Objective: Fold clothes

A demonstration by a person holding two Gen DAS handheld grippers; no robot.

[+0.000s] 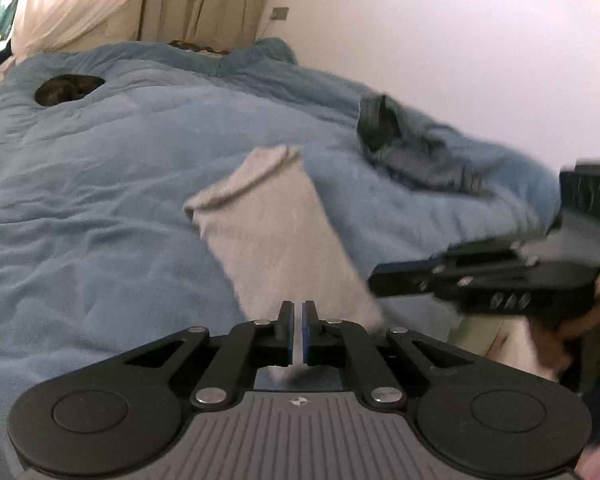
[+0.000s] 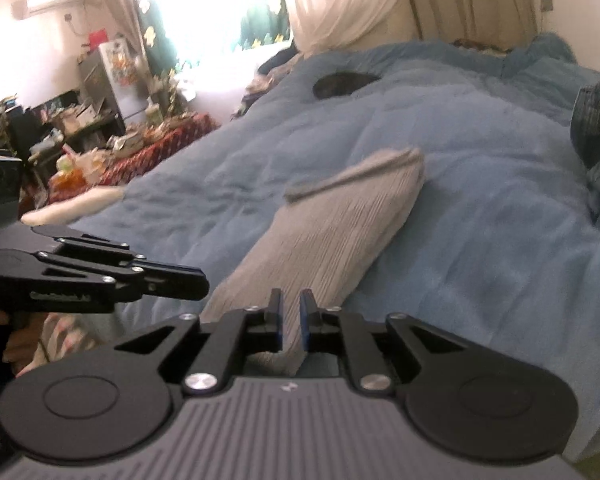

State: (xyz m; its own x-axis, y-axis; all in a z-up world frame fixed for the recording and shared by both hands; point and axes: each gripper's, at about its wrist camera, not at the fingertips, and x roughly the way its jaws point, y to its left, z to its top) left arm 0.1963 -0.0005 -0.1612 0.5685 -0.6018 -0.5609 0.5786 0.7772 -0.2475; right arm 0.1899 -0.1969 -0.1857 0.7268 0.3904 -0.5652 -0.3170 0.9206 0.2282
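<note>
Grey sock point(image 1: 276, 224): lies lengthwise on the blue blanket, centre of the left wrist view, cuff toward the upper part of the frame, its near end running down between the fingers of the left tongs. In the right wrist view the same sock point(image 2: 332, 236) slants from lower centre up toward the right, ribbed knit visible, cuff folded open at the top.

Left tongs point(image 1: 298, 332): lower centre of their own view, jaws drawn narrow with the sock's near end between the blue pads, pinching it as far as the blur lets me judge. Seen from the right wrist camera, they point(image 2: 196, 280) enter from the left edge of the frame, beside the sock's lower part.

Right tongs point(image 2: 291, 320): lower centre of their own view, jaws narrow, a fold of the sock's near end held in the gap. From the left wrist camera they point(image 1: 374, 280) reach in from the right edge, motion-blurred, tip at the sock's right side.

Blue blanket point(image 1: 100, 200): covers the bed, rumpled, filling most of both frames.

Dark blue garment point(image 1: 412, 144): crumpled on the blanket, upper right of the left wrist view, well apart from the sock.

Dark patch point(image 1: 66, 89): upper left of the blanket; what it is I cannot tell.

Curtains point(image 1: 172, 0): pale, along the top of the frame behind the bed.
</note>
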